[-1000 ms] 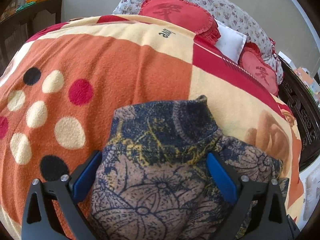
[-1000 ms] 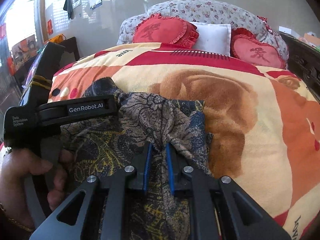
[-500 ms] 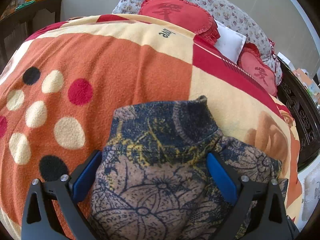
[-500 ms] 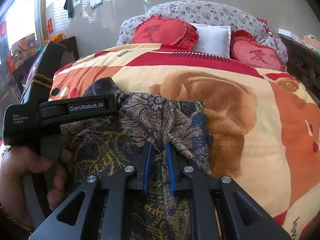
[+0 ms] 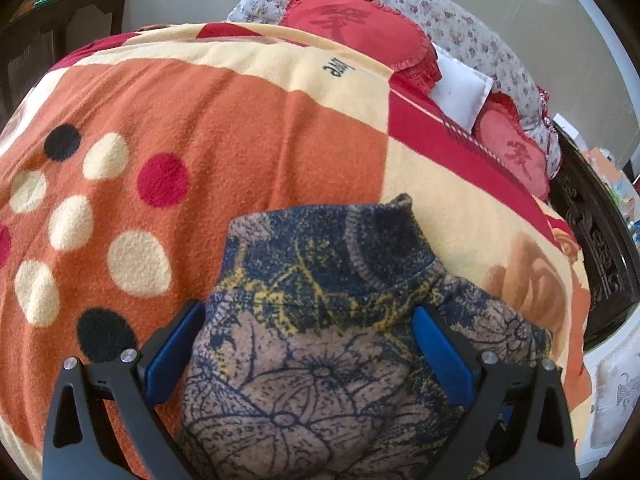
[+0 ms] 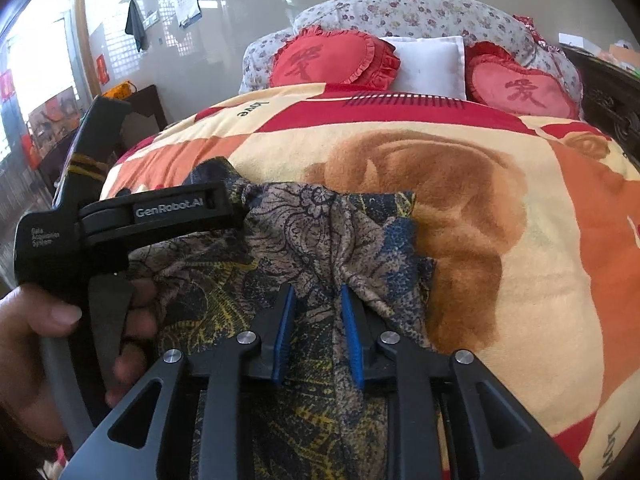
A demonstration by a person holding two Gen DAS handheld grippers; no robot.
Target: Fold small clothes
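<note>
A small garment with a brown, navy and yellow floral print (image 5: 320,312) lies folded on a bed blanket (image 5: 224,128). My left gripper (image 5: 308,340) is open, its blue pads on either side of the cloth, fabric bulging between them. In the right wrist view the garment (image 6: 320,232) is bunched, and my right gripper (image 6: 318,320) has its jaws partly apart with a ridge of cloth still between the pads. The left gripper's black body (image 6: 160,216), held in a hand, rests on the garment's left side.
The blanket (image 6: 520,240) is orange, cream and red with dots. Red heart cushions (image 6: 336,60), a white pillow (image 6: 432,66) and a floral pillow lie at the head. A dark carved bed frame (image 5: 600,240) runs along the right. Dark furniture (image 5: 60,32) stands far left.
My right gripper's jaws have spread wider, loosening their pinch on the cloth ridge. The left gripper stays open and has barely moved.
</note>
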